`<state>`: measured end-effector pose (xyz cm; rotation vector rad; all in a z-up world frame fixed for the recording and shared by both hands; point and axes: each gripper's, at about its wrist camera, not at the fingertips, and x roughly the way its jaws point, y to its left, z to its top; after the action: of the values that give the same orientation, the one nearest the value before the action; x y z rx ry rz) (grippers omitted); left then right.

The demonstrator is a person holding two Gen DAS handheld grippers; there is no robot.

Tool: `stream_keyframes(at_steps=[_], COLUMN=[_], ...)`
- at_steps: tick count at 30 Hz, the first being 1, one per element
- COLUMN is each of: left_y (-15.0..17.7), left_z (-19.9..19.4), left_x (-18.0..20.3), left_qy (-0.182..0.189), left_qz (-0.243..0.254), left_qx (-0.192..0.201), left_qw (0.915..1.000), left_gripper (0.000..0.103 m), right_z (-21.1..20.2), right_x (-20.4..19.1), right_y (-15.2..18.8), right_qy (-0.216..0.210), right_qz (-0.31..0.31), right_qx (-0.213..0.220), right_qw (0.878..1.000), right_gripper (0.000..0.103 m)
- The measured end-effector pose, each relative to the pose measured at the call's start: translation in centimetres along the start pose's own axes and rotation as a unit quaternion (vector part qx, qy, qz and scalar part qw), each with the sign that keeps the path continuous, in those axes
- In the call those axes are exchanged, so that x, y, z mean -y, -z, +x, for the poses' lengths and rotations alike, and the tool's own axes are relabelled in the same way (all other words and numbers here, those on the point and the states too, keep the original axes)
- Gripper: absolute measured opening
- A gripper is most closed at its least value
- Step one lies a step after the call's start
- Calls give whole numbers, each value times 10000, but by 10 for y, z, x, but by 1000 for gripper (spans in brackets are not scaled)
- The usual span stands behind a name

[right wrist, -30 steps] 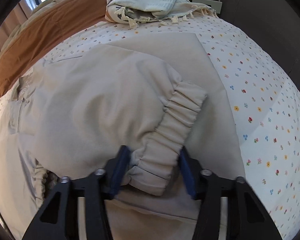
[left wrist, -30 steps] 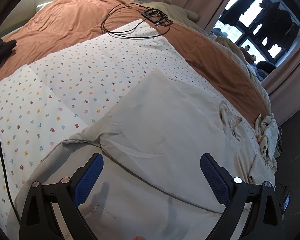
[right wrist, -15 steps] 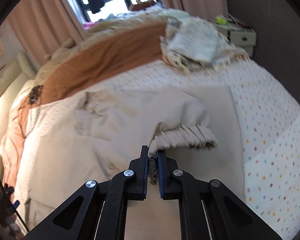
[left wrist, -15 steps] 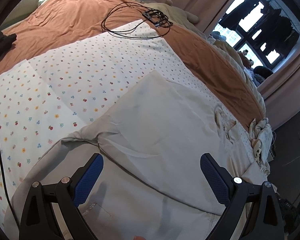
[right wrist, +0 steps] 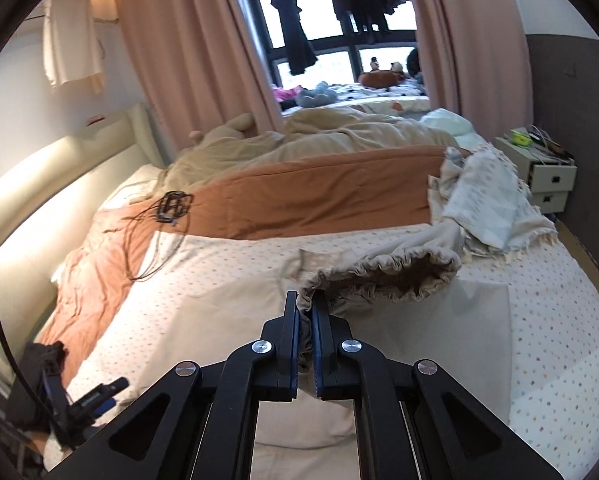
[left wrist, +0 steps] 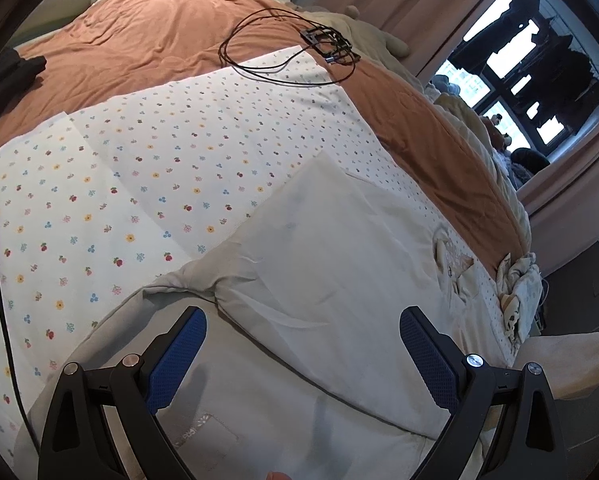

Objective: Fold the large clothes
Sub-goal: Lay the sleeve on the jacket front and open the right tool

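A large beige garment lies spread on the flower-print sheet of the bed. My left gripper is open and empty, hovering just above the garment's near part. My right gripper is shut on the garment's elastic sleeve cuff and holds it lifted above the bed, with the sleeve hanging back toward the garment body. The lifted cuff also shows at the right edge of the left wrist view.
A rust-orange blanket covers the far side of the bed, with a black cable and small device on it. A crumpled fringed cloth lies at the bed's far right corner. A nightstand stands beyond it.
My right gripper closed on the sleeve cuff and lifted it up off the garment, tilting to look across the bed. My left gripper stayed open in nearly the same place.
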<state>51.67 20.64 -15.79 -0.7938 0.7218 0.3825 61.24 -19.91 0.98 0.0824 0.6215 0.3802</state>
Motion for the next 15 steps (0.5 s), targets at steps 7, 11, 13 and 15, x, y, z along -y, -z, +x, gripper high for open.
stream_keyframes(at_steps=[7, 11, 13, 15], left_y=[-8, -12, -13, -13], left_z=[-5, -7, -7, -7], left_x=[-11, -14, -14, -14], left_qy=[-26, -47, -65, -75], left_qz=[-151, -167, -137, -95], left_qx=[78, 125, 139, 145], left_qw=[9999, 9998, 9998, 9998], left_gripper=[98, 98, 98, 98], right_z=[31, 69, 90, 109], right_x=[-45, -64, -69, -70], right_y=[15, 39, 54, 69], right_qy=[-612, -836, -847, -819], right_qz=[4, 93, 252, 416], right_qx=[-289, -574, -737, -974], right_qw=[9977, 9948, 9934, 9910], right_gripper=[6, 7, 9, 19])
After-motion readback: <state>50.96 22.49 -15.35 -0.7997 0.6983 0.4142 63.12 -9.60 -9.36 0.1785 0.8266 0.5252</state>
